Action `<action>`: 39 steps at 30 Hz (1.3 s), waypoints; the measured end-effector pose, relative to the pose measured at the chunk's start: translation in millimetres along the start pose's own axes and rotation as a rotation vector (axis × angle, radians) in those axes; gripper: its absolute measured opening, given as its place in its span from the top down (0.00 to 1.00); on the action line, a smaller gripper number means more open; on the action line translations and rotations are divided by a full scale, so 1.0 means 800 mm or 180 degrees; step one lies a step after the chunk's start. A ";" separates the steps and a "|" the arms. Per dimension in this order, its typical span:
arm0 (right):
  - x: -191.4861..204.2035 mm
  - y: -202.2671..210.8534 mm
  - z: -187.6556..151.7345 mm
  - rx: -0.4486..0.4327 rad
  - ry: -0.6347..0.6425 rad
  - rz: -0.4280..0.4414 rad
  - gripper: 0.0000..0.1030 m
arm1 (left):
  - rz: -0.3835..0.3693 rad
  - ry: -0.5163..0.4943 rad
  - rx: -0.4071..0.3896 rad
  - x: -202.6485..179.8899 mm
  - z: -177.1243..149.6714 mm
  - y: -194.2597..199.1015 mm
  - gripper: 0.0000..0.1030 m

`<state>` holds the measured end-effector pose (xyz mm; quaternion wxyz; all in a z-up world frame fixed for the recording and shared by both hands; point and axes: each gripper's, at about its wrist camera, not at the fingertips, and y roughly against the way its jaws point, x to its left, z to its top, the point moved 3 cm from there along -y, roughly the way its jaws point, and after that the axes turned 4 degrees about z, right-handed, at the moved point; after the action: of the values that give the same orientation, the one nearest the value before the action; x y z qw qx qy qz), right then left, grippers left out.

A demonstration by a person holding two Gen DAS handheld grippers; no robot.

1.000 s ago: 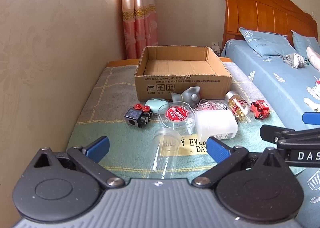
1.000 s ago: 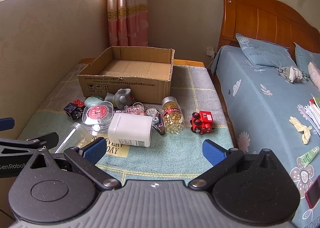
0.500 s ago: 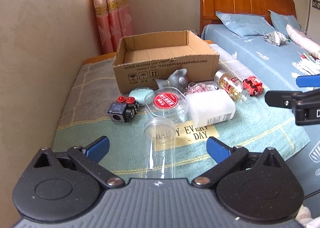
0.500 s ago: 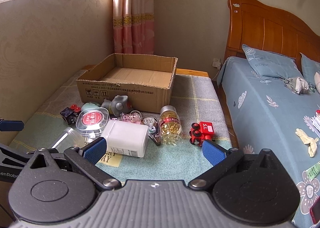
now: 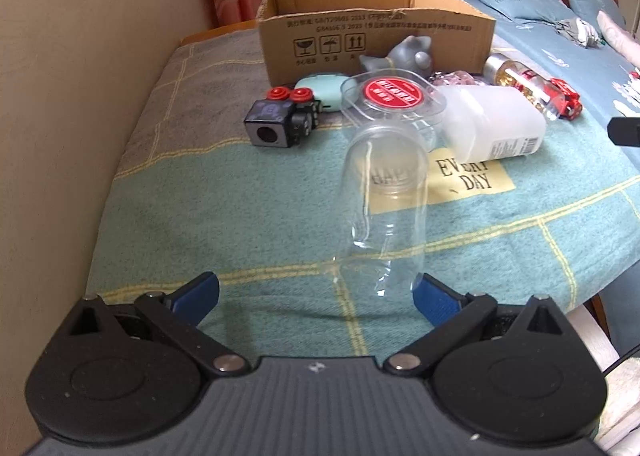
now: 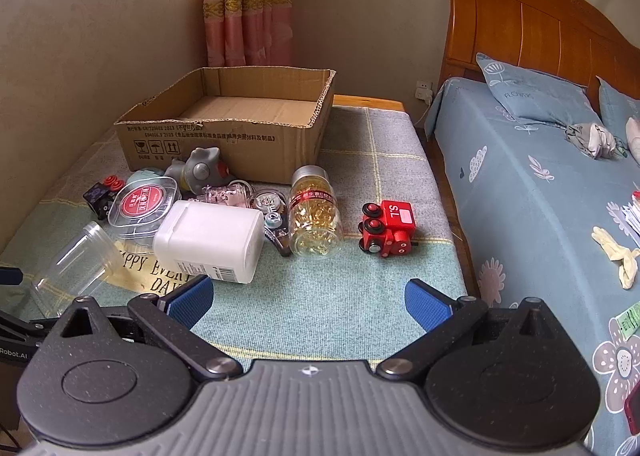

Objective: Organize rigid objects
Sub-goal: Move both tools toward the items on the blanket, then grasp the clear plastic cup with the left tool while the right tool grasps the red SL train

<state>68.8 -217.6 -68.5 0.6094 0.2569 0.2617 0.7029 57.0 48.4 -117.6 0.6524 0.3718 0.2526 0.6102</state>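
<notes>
An open cardboard box [image 5: 376,35] [image 6: 224,135] stands at the back of a cloth-covered table. In front of it lie a clear plastic jar [image 5: 384,207] [image 6: 72,260], a white bottle [image 5: 492,123] [image 6: 212,240], a red-lidded clear container [image 5: 392,95] [image 6: 144,203], a black cube toy [image 5: 280,119], a grey figurine [image 6: 200,171], a capsule bottle [image 6: 316,215] and a red toy train [image 6: 388,228]. My left gripper [image 5: 316,296] is open, just short of the clear jar's base. My right gripper [image 6: 308,300] is open and empty, short of the white bottle.
A beige wall [image 5: 80,95] runs along the table's left side. A bed with blue bedding [image 6: 540,195] and a wooden headboard [image 6: 540,27] lies to the right. The table's front edge [image 5: 580,288] drops off at right.
My left gripper has moved forward and down towards the clear jar, which now lies just ahead of its fingers. My right gripper has drifted slightly closer to the table. Both stay open.
</notes>
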 end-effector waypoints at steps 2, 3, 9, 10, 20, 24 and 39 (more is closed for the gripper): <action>0.000 -0.006 0.000 0.0030 0.0007 -0.0001 0.00 | 0.0051 0.0066 0.0013 0.012 0.000 0.000 0.01; 0.000 -0.009 0.000 0.0048 0.0012 -0.0001 0.00 | 0.0092 0.0088 0.0015 0.017 0.000 -0.001 0.01; 0.000 -0.023 -0.003 0.0141 0.0026 0.0019 0.00 | 0.0354 0.0297 0.0040 0.052 0.009 -0.014 0.01; 0.000 -0.025 -0.004 0.0151 0.0033 0.0021 0.00 | 0.0400 0.0337 0.0042 0.056 0.011 -0.017 0.01; -0.029 -0.049 -0.011 0.0264 -0.0027 -0.0073 0.00 | -0.0022 0.0176 0.0076 0.022 0.015 -0.010 0.01; -0.041 -0.058 -0.014 0.0299 -0.0086 -0.0051 0.00 | -0.0263 0.0146 0.0042 -0.007 0.026 -0.005 0.01; -0.094 -0.096 0.000 0.0333 0.0026 -0.0070 0.00 | 0.0211 0.0322 -0.0001 -0.014 0.070 -0.040 0.01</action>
<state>134.2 -282.5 -124.0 0.6018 0.2827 0.3034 0.6825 119.2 27.9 -110.8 0.6183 0.3485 0.2727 0.6495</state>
